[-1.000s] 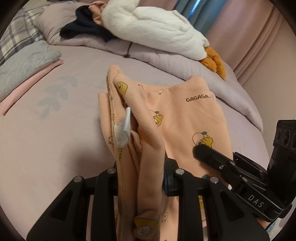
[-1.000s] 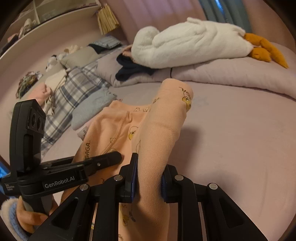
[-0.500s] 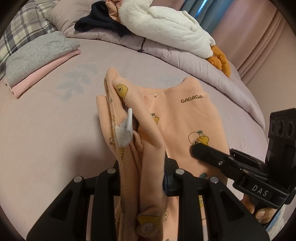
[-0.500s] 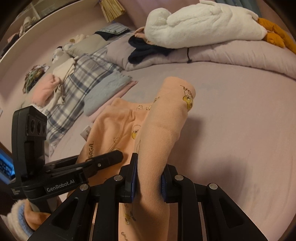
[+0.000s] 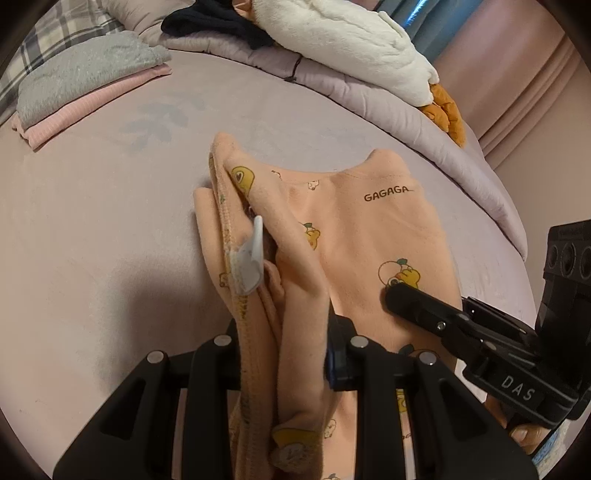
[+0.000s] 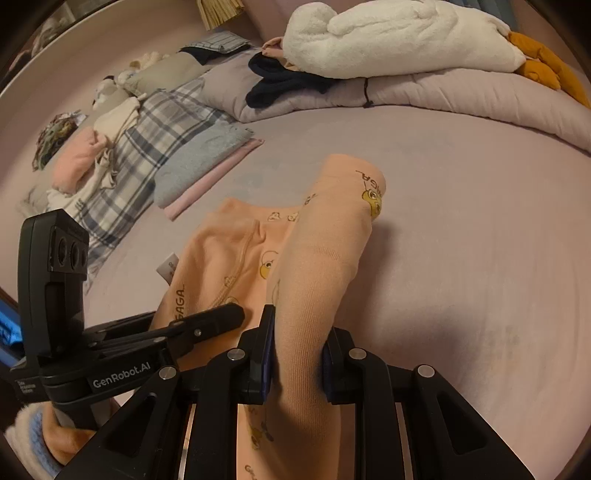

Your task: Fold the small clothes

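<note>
A small peach garment printed with yellow ducks and the word GAGAGA is held up over the pink bed sheet. My left gripper is shut on a bunched edge of it with a white label. My right gripper is shut on another folded edge of the same peach garment, which stands up in a roll between the pads. Each gripper shows in the other's view: the right gripper at the lower right, the left gripper at the lower left.
A folded grey and pink stack lies at the left on the sheet. A white plush duck and dark clothes rest on a rolled lilac quilt at the back. A plaid blanket with loose clothes lies far left.
Both grippers have sunk a little and tipped downward with the garment still held; the bed and the folded stack now show larger and lower in both views.
</note>
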`<state>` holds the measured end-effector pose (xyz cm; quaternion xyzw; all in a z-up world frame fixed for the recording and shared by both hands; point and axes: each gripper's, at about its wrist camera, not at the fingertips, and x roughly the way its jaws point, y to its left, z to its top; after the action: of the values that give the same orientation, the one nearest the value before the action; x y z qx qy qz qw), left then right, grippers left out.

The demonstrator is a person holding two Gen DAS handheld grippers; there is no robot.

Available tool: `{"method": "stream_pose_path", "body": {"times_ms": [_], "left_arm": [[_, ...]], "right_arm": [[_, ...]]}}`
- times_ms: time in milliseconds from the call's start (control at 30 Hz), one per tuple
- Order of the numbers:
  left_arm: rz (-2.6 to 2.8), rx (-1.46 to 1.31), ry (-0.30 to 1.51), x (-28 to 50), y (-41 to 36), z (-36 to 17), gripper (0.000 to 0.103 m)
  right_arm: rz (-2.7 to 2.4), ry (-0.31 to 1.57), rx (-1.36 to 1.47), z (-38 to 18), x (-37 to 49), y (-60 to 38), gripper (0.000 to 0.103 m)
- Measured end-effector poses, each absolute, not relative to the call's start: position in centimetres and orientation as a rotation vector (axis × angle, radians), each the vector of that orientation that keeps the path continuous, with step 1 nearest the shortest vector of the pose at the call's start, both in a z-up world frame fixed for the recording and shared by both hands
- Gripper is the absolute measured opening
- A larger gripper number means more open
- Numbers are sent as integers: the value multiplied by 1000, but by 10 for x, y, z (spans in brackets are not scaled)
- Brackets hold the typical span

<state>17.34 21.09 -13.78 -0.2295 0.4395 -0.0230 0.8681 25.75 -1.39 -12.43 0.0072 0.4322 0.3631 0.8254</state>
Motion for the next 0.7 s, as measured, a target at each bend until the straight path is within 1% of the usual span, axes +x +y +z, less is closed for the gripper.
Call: {"method": "stream_pose_path", "body": {"times_ms": [133, 433, 600, 700], "left_arm": [[-40, -486, 904, 175, 211, -137, 25], [-25, -466, 867, 207, 215, -131, 25], [-12, -481, 897, 227, 220, -144, 25], [9, -473, 927, 235, 223, -154, 27]], "right_arm": [[759, 895, -11, -123, 257, -9, 23], [725, 838, -18, -116, 278, -3, 23], [698, 842, -8, -126, 290, -2, 23], [668, 879, 7, -137, 300, -1, 23]]}}
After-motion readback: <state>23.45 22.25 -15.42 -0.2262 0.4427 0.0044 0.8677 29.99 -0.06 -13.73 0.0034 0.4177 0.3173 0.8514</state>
